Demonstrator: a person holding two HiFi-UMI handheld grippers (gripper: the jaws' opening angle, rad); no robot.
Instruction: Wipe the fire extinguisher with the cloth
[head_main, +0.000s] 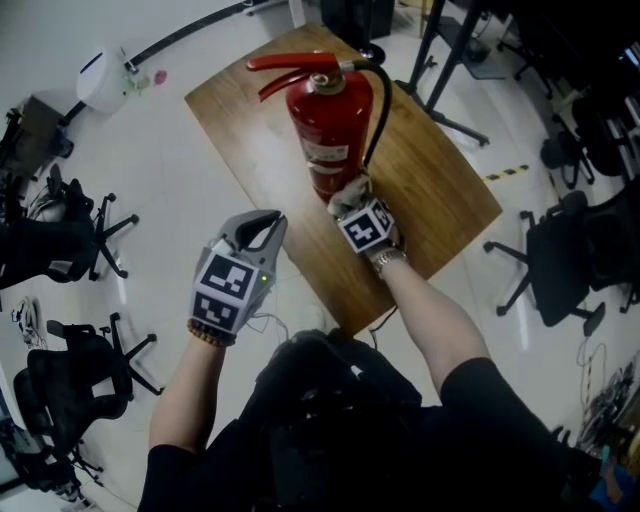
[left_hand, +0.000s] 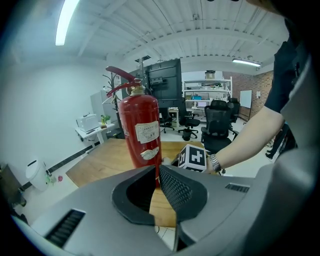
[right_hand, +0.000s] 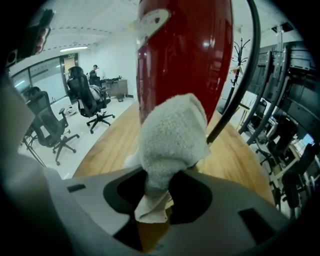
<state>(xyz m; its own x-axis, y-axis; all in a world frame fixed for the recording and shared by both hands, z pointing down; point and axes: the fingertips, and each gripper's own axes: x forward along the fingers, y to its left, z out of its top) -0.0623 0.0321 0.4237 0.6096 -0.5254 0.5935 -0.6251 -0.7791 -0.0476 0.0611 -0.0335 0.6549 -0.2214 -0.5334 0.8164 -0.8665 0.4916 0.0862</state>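
Note:
A red fire extinguisher (head_main: 330, 125) with a black hose stands upright on the wooden table (head_main: 240, 130). My right gripper (head_main: 352, 200) is shut on a bunched grey-white cloth (head_main: 347, 192) and presses it against the low part of the cylinder. In the right gripper view the cloth (right_hand: 170, 137) sits between the jaws against the extinguisher (right_hand: 185, 55). My left gripper (head_main: 270, 222) hovers shut and empty at the table's near edge, left of the extinguisher. From the left gripper view the extinguisher (left_hand: 141, 127) stands just beyond the left gripper (left_hand: 157, 172).
Black office chairs (head_main: 70, 250) stand on the white floor to the left, and more chairs (head_main: 570, 250) to the right. A white bin (head_main: 105, 78) sits at the far left. Desk legs (head_main: 445, 60) stand behind the table.

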